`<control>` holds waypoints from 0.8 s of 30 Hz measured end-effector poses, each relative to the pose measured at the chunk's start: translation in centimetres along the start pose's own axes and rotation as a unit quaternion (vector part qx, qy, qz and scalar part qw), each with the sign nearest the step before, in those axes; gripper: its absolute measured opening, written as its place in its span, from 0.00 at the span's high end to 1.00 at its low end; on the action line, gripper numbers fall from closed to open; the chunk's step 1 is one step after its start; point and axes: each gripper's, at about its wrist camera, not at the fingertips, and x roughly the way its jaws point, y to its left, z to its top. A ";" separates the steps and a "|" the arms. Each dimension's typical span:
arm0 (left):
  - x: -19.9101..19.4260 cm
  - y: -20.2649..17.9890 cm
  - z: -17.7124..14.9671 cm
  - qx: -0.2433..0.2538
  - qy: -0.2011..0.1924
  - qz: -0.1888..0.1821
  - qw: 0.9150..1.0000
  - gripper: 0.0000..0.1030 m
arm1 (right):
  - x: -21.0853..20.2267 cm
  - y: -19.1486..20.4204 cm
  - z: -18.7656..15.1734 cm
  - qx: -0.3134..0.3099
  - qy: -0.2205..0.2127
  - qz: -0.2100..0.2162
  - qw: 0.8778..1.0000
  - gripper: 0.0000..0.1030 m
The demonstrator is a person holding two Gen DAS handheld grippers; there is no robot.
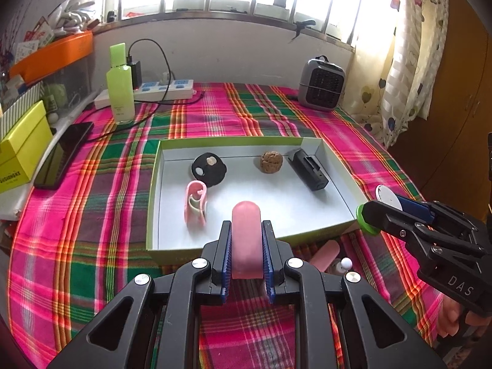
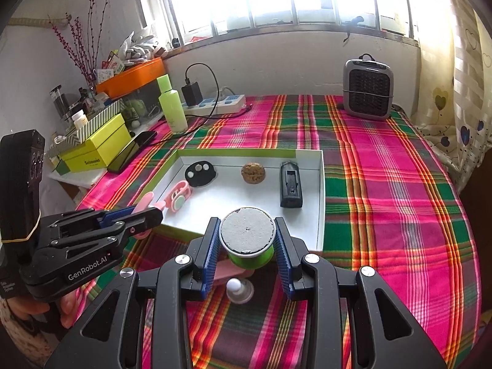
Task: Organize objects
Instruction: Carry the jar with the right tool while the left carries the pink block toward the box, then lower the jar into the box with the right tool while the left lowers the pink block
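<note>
My left gripper is shut on a flat pink oblong piece, held just over the near rim of the white tray. From the right wrist, that left gripper is at the tray's left corner, the pink piece sticking out past it. My right gripper is shut on a green spool with a grey-white top, above the tray's near edge. The right gripper and the spool also show at the tray's right corner. In the tray lie a black disc, a walnut, a black device and a pink clip.
On the plaid cloth under the grippers lie a pink piece and a small white-knobbed item. A green bottle, power strip, phone and yellow box stand at the left, a small heater at the back right.
</note>
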 end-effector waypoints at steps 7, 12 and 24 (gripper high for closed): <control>1.7 0.2 1.3 0.004 0.004 0.002 1.000 0.84 | 2.2 -0.7 1.4 0.007 0.004 -0.003 1.000 0.66; 3.1 0.6 1.9 0.000 0.012 0.005 1.000 0.84 | 3.7 -0.9 2.5 0.005 0.007 0.002 1.000 0.66; 5.7 0.7 2.6 0.000 0.031 0.004 1.000 0.84 | 7.9 -1.9 3.8 0.003 0.036 0.015 0.999 0.66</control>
